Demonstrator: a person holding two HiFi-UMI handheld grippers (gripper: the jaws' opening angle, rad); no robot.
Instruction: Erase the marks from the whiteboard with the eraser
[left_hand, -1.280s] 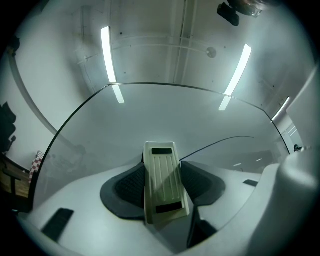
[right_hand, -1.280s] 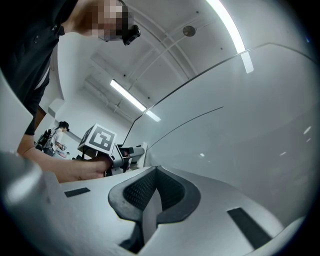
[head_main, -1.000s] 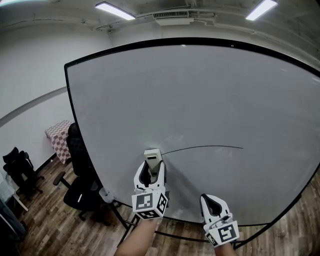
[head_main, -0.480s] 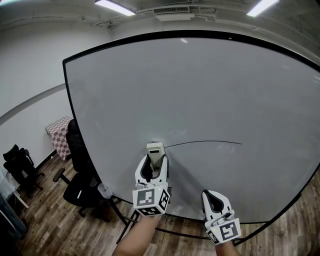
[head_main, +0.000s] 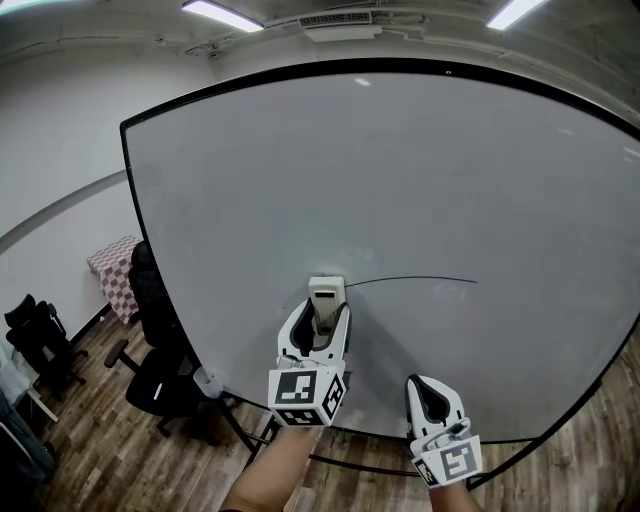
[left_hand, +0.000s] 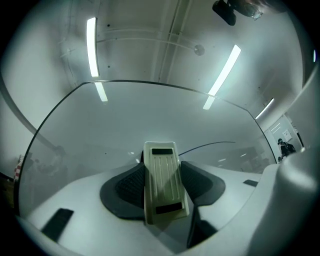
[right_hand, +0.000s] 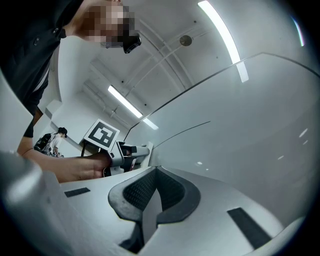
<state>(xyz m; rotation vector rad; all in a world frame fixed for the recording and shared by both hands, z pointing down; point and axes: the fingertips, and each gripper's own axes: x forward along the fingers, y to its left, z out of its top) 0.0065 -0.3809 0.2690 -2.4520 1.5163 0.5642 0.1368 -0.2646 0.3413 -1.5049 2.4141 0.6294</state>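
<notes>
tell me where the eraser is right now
The eraser is clamped in the left gripper, low and central in the head view, against the whiteboard at the left end of the black line.

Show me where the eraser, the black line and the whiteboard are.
eraser (left_hand: 161, 180), left gripper view, middle of its ribbed back.
black line (head_main: 415, 278), head view, about its midpoint.
whiteboard (head_main: 400, 170), head view, bare upper surface.
</notes>
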